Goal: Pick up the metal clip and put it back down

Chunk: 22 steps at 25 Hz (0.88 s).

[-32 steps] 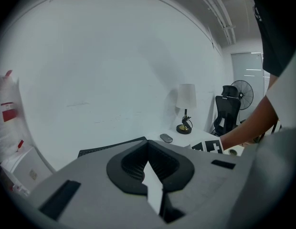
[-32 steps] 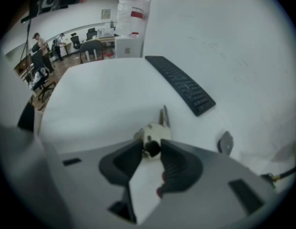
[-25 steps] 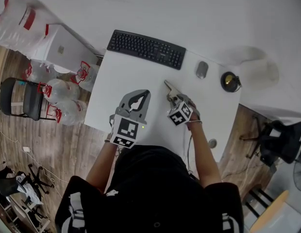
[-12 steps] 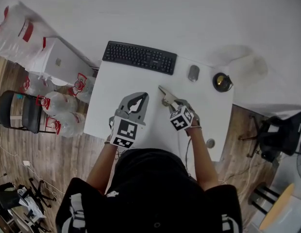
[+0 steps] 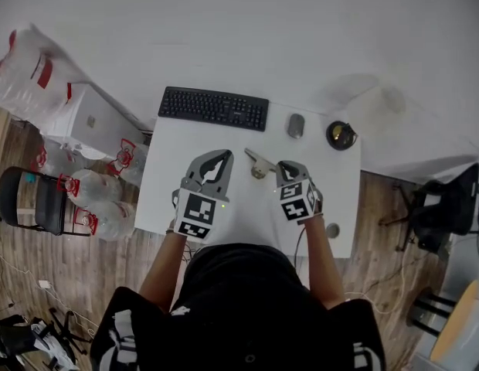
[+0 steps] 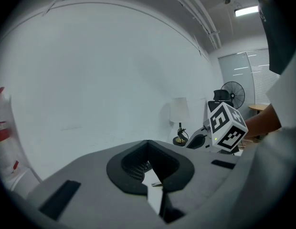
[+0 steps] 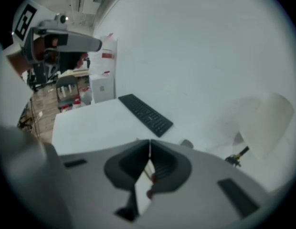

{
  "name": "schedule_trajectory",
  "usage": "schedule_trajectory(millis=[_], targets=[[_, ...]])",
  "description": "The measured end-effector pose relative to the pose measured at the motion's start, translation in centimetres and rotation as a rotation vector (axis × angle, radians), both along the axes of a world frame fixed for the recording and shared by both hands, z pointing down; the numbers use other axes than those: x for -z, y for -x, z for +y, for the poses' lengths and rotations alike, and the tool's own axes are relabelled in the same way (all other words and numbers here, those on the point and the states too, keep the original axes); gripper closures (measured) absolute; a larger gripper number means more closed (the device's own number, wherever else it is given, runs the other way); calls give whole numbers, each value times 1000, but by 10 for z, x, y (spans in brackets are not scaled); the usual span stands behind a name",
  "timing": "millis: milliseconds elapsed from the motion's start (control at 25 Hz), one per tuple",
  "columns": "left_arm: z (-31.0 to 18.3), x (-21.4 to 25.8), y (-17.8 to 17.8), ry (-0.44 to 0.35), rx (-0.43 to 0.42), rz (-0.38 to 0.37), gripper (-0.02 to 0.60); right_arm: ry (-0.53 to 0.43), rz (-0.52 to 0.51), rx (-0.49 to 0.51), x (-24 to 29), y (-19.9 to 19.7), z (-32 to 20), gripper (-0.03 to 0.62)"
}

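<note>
The metal clip (image 5: 256, 164) lies on the white table (image 5: 332, 199), between the two grippers and just below the keyboard. My right gripper (image 5: 287, 165) sits a little to the clip's right, apart from it. Its jaws are shut and hold nothing, as the right gripper view shows (image 7: 149, 144). My left gripper (image 5: 215, 163) rests to the clip's left, its jaws also shut and holding nothing (image 6: 148, 144). Neither gripper touches the clip.
A black keyboard (image 5: 214, 107) lies along the table's far edge, with a grey mouse (image 5: 296, 125) and a small lamp (image 5: 341, 135) to its right. A computer case (image 5: 91, 114), plastic bags and a chair (image 5: 39, 188) stand off the table's left side.
My right gripper has drawn back to the right, away from the clip, and its jaws have closed. The clip stays lying on the table. The left gripper has kept its place.
</note>
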<state>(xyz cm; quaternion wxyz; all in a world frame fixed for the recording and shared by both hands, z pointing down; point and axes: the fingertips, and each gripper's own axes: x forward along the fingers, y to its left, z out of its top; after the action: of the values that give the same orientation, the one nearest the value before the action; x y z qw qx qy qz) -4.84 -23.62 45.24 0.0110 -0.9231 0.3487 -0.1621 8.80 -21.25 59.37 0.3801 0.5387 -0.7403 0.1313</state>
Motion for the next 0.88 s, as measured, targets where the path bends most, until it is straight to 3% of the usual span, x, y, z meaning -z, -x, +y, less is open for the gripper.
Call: schedule_trajectory(millis=[440,600,880], targets=[[-1,44,-9,-90,-23,51,558,-314,-134,-139,124,-20,-3,560],[0,59,-11,-121,-27,66,558,-390,-203,-165,159,-25,1,559],[2,89,-17,-185,-43,86,558,-475,-186,-168,196,-27,9,560]])
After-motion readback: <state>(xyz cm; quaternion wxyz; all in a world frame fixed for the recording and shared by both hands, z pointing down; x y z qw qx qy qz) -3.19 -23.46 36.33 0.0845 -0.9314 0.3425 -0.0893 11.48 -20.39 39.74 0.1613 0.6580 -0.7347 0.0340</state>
